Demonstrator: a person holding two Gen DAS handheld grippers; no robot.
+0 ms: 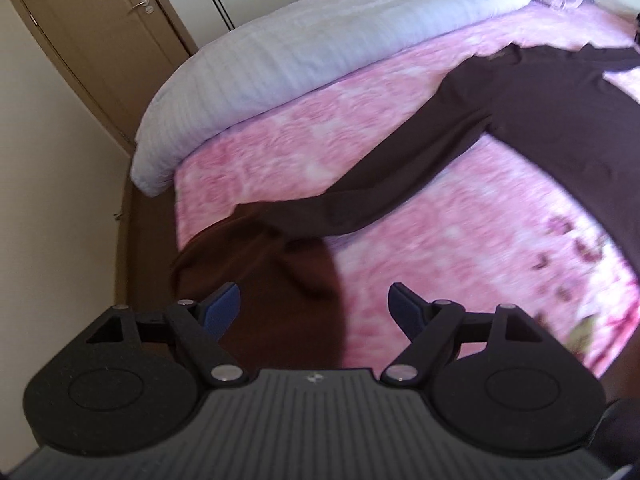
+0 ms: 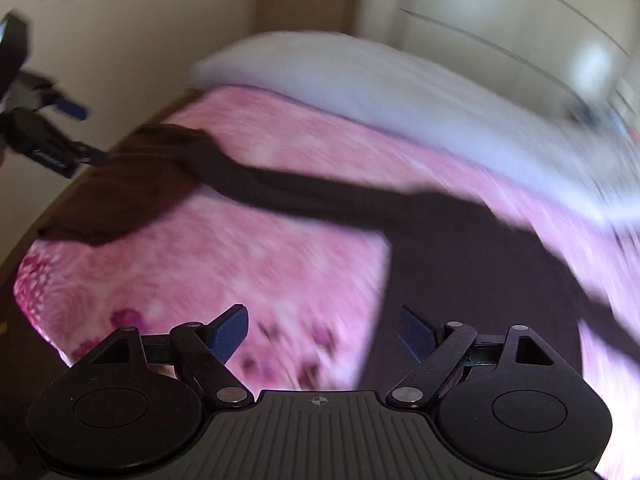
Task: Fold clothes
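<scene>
Both claws hang spread and empty, the left claw (image 1: 314, 308) above the long-sleeved dark brown top's (image 1: 540, 120) bunched sleeve, the right claw (image 2: 322, 332) over its body on the pink floral bedspread (image 2: 248, 256).

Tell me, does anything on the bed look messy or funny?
Yes. The dark long-sleeved top lies spread on the pink blanket, but one sleeve stretches out to the bed's edge, where it meets a bunched brown cloth. Both grippers are open and hold nothing.
</scene>
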